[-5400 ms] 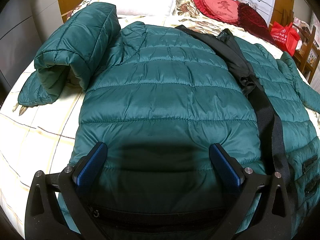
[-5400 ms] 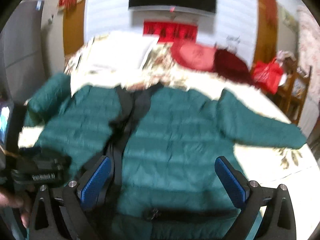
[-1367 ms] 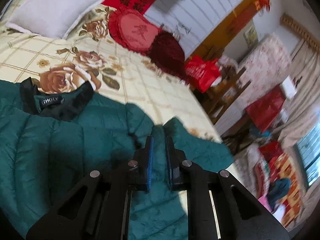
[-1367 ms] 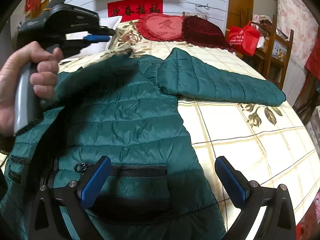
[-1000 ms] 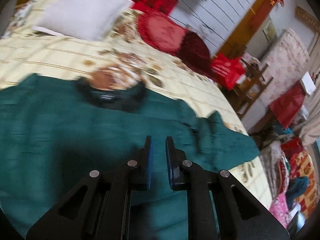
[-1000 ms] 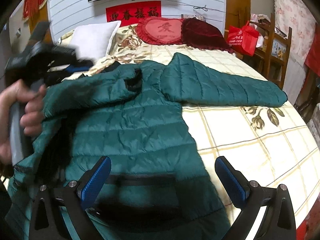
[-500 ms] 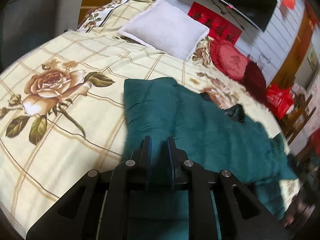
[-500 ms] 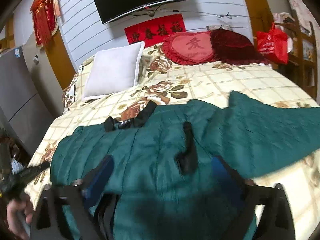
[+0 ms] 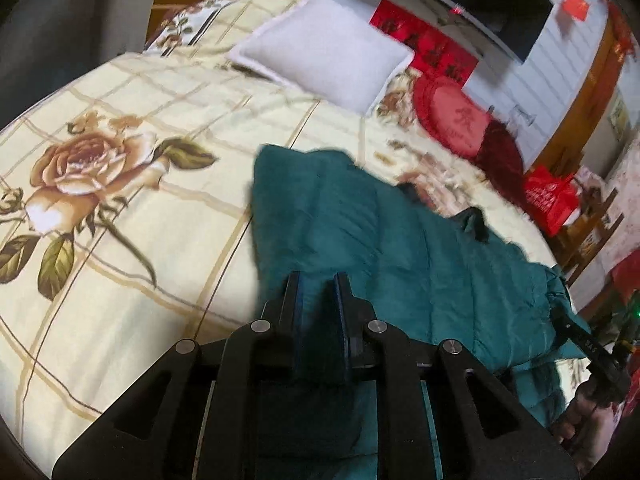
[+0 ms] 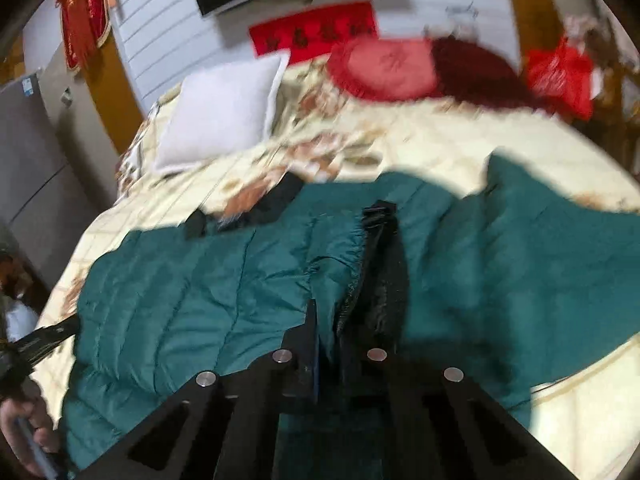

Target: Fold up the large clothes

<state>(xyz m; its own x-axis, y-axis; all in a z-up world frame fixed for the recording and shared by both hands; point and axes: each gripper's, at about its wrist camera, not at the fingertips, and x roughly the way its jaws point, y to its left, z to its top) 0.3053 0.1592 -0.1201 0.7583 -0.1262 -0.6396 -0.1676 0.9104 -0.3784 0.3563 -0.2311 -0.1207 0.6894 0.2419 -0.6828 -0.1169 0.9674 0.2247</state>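
Observation:
A dark green quilted jacket (image 9: 400, 248) lies across the flowered bedspread (image 9: 120, 200) as a long band. Its black collar (image 10: 276, 200) points toward the pillows. My left gripper (image 9: 318, 284) is shut on dark green fabric at the jacket's left end. My right gripper (image 10: 326, 316) has its jaws closing tight on a green fold beside the black zipper strip (image 10: 380, 264). In the right wrist view the jacket (image 10: 192, 280) spreads left, and a hand (image 10: 24, 440) with the other gripper shows at the left edge. The jacket's near hem is hidden under both grippers.
A white pillow (image 9: 320, 48), a red heart cushion (image 9: 456, 120) and a dark red cushion (image 10: 476, 72) lie at the head of the bed. A red bag (image 9: 552, 200) hangs on wooden furniture at the right. A grey cabinet (image 10: 28, 160) stands left of the bed.
My right gripper's jaws went from wide open to shut on the jacket. Both views swung left across the bed, and the left gripper, still shut, carried its fabric that way.

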